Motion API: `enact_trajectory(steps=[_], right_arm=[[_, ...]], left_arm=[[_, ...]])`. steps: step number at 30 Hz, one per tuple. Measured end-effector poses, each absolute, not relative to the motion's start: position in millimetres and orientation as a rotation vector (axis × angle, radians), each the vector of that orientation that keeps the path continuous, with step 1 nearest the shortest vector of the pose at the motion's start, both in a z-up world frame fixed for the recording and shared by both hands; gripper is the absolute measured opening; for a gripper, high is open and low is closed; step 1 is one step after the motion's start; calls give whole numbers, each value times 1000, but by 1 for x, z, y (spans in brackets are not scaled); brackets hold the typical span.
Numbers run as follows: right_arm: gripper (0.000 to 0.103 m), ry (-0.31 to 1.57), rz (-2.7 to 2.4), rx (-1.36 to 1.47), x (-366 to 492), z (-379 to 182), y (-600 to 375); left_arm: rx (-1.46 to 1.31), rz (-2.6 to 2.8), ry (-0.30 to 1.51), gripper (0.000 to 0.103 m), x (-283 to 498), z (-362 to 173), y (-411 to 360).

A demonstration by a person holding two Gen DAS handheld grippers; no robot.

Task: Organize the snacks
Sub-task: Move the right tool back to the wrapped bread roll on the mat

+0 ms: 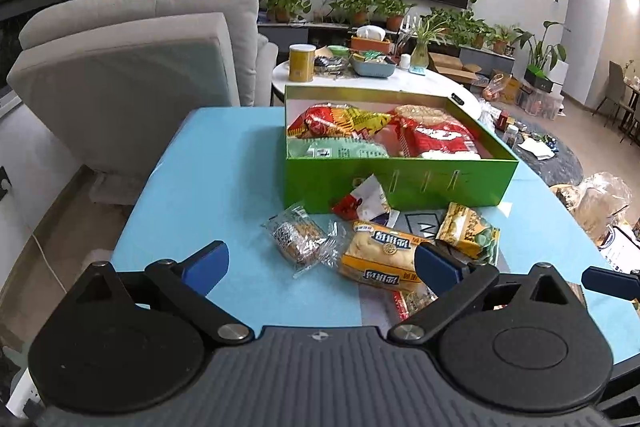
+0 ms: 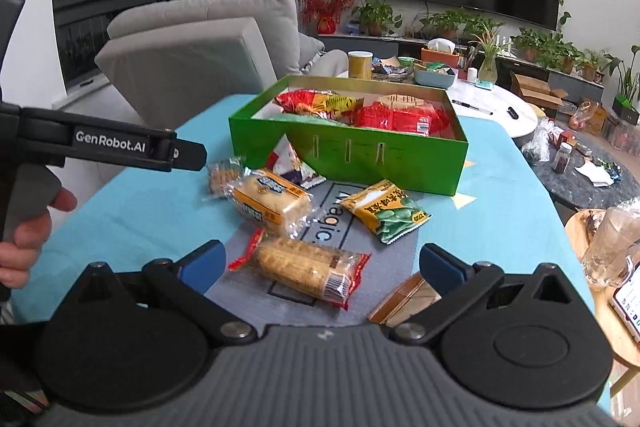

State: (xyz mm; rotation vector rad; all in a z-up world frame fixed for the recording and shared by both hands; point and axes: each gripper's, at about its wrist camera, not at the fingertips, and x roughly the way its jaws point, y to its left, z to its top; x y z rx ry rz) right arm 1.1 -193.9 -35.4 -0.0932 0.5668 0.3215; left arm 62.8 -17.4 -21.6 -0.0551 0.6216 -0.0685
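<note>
left gripper [image 1: 320, 263] wide open, empty | right gripper [image 2: 322, 265] wide open, empty | red-ended cracker pack [image 2: 308, 271] lies between right fingers: light, crinkly, slippery film, brittle inside, likely best pinched lightly across its middle | six loose packets on table [image 2: 140, 211]; green box [image 2: 348, 155] beyond fingertips holds at least four

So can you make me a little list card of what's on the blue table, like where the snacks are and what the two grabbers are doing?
box: green box, open, already holding red packets
loose snacks: yellow bread pack, green pea packet, red-ended cake pack, clear biscuit pack, all on the blue table in front of the box
left gripper: open, holding nothing
right gripper: open, above the red-ended cake pack
</note>
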Motion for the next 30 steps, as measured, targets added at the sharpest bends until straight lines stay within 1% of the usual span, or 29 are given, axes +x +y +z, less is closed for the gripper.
enact_trajectory(steps=[12, 30], right_arm=[[57, 610, 341, -191, 17, -53, -190], [56, 673, 427, -355, 63, -73, -168]], left_arm=[[-73, -36, 676, 100, 76, -31, -16], [-100, -6, 705, 100, 89, -35, -2]])
